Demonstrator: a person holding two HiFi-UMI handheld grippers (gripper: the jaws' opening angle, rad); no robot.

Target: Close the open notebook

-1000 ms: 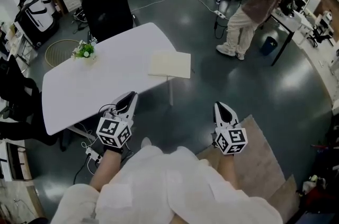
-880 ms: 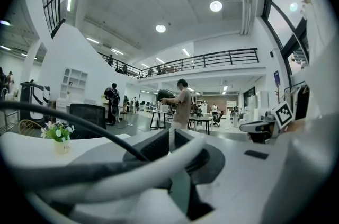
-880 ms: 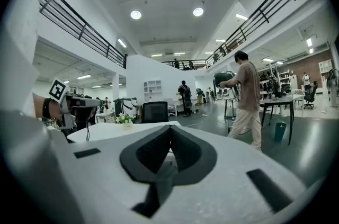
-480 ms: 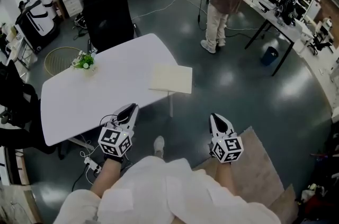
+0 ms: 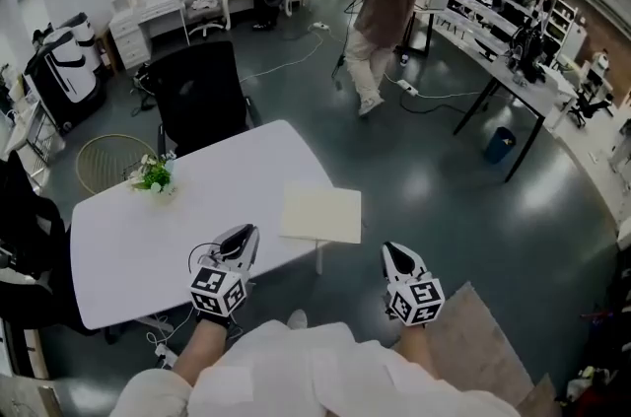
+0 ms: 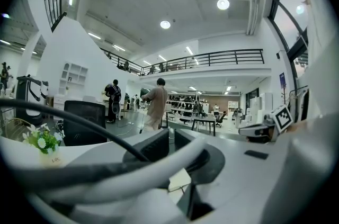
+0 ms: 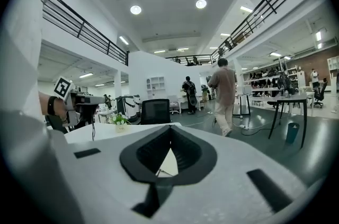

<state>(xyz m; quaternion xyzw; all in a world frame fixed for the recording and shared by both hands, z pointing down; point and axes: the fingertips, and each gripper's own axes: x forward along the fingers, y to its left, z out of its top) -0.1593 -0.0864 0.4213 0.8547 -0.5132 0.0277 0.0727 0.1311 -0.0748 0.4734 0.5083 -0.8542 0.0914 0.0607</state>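
**Item 1. Notebook** (image 5: 321,214). This is the task's thing. It lies flat on the white table (image 5: 138,247), at the corner nearest the person. It sits ahead and to the right of the left gripper and ahead and to the left of the right gripper, apart from both. A pale cream face is up, but no fold line can be made out at this size. Judged not yet closed.

**Item 2. Left gripper** (image 5: 243,240). Held over the table's near edge and pointing roughly level. Its jaws are drawn together to a thin slit with nothing between them. Probably carried this way because nothing needs gripping yet.

**Item 3. Right gripper** (image 5: 394,254). Held off the table over the dark floor, level with its partner. Its jaws are pressed together and empty, and the notebook shows through the gap beneath their tips. A joined tip would suit sliding under a cover and flipping it, so this looks like an approach stance.

**Item 4. Potted plant** (image 5: 153,176). Far ahead and to the left of the left gripper, well apart from the notebook and unlikely to be in the way.

**Item 5. Black chair** (image 5: 202,90). Beyond the table's far side.

**Item 6. Person walking** (image 5: 380,1). Far ahead of the right gripper and not part of the work.
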